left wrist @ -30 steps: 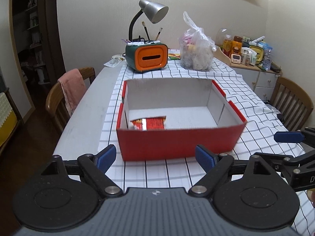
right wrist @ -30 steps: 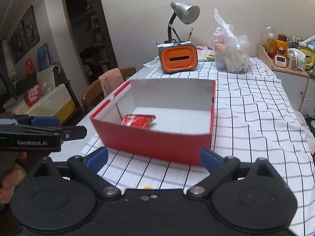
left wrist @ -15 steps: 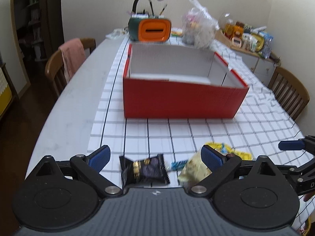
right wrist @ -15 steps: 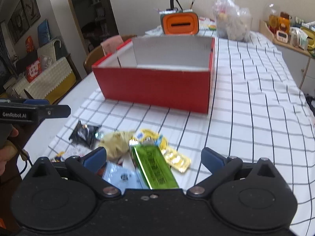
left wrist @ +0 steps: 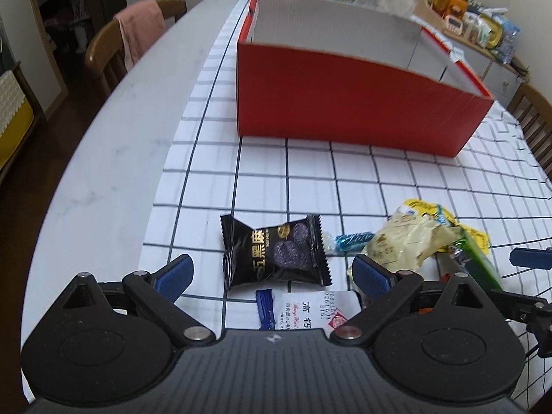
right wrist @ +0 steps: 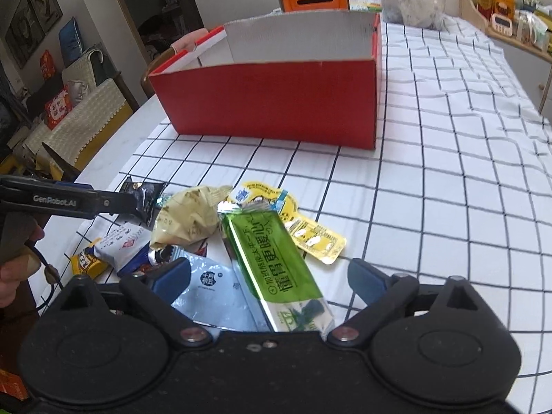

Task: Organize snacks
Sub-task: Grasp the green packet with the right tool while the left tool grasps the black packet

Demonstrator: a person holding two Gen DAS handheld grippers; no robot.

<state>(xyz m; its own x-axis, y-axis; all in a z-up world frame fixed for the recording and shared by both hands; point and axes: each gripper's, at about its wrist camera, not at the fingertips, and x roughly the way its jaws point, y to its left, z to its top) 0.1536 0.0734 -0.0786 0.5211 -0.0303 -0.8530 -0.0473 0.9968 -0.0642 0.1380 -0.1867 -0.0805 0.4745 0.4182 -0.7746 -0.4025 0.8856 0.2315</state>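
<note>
Step in hand: reaching for the next snacks; both grippers hang over the loose pile at the near edge of the checked cloth [left wrist: 345, 179], nothing picked up yet.

Left gripper [left wrist: 274, 274]: jaws spread wide and empty, with the black packet [left wrist: 274, 252] lying flat on the cloth between them, untouched.

Right gripper [right wrist: 269, 277]: jaws wide but closing, with the green packet [right wrist: 272, 252] lying between them; the pads do not press it as far as I can see.

Snack pile: near side of the table, a crumpled beige wrapper [right wrist: 188, 215] and a yellow packet [right wrist: 310, 236] among it (several overlap, so one may drag another).

Red box [left wrist: 348, 103]: farther off, well apart from the pile, open top; its floor is hidden from here.

Next move, I'd judge: lower each gripper onto its packet, pinch across the width, lift clear, carry to the box.
</note>
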